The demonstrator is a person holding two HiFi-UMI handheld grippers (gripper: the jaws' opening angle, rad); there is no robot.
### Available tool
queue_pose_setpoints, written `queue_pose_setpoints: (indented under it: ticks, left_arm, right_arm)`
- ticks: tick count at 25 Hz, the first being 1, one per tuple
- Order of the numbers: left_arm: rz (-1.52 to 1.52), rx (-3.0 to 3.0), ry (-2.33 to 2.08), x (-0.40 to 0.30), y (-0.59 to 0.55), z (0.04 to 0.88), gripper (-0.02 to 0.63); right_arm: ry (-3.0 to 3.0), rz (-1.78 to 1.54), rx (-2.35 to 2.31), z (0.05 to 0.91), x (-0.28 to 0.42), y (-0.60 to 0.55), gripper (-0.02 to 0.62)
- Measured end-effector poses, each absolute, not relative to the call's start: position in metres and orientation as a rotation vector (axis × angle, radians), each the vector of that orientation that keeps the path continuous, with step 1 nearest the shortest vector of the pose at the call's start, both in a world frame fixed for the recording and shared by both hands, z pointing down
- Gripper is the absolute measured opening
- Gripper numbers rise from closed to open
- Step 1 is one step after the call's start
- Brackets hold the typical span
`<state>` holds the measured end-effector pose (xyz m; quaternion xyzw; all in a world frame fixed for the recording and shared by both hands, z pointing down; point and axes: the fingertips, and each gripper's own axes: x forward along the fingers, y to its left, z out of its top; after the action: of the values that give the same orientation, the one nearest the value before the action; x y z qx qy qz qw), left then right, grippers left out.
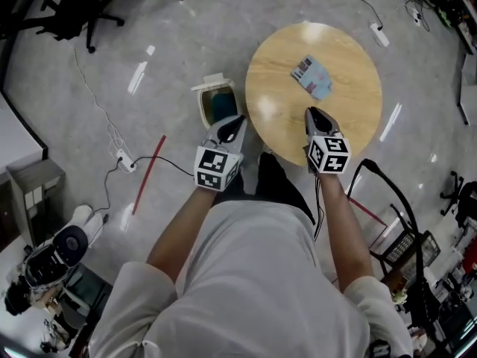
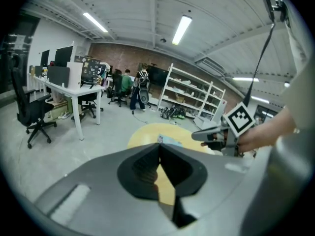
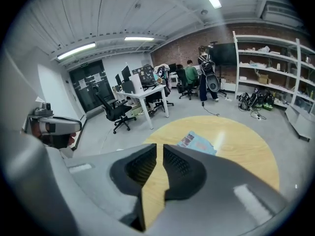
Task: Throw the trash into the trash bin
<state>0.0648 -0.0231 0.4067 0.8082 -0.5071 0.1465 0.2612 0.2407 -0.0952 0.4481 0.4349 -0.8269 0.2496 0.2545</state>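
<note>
A flat light-blue packet (image 1: 311,75) with a printed end lies on the round wooden table (image 1: 279,114), towards its far side. Left of the table a small trash bin (image 1: 218,104) stands on the floor, lid flipped back, its inside dark teal. My left gripper (image 1: 237,119) hovers between the bin and the table edge, jaws shut with nothing in them. My right gripper (image 1: 311,112) is over the table's near part, short of the packet, open by a narrow slit and holding nothing. The right gripper view shows the packet (image 3: 197,142) ahead; the left gripper view shows the packet (image 2: 170,140) and the right gripper (image 2: 197,135).
A power strip with cables (image 1: 125,161) and a red rod (image 1: 148,174) lie on the floor at left. A black office chair (image 1: 74,6) stands far left, a black wire frame (image 1: 399,226) at right. Desks (image 3: 142,95), shelving (image 3: 275,68) and people are farther off.
</note>
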Motion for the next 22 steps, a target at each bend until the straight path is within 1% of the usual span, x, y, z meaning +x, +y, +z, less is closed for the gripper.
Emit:
queue_pose_setpoints:
  ticks: [10,19,22]
  left_arm:
    - [0.448,2.156,-1.368,0.101,-0.049,0.427,0.006]
    - [0.459,2.073,-1.41,0.117,-0.069,0.458,0.006]
    - [0.462,2.049,-1.422,0.119,-0.075,0.467,0.006]
  right_arm:
    - [-2.178,0.749,1.179,0.487,0.29,-0.134,0.061]
    - [-2.059,0.839,1.157,0.548,0.328,-0.165,0.095]
    - [-2.026,0.875,1.147,0.566,0.335,-0.176,0.116]
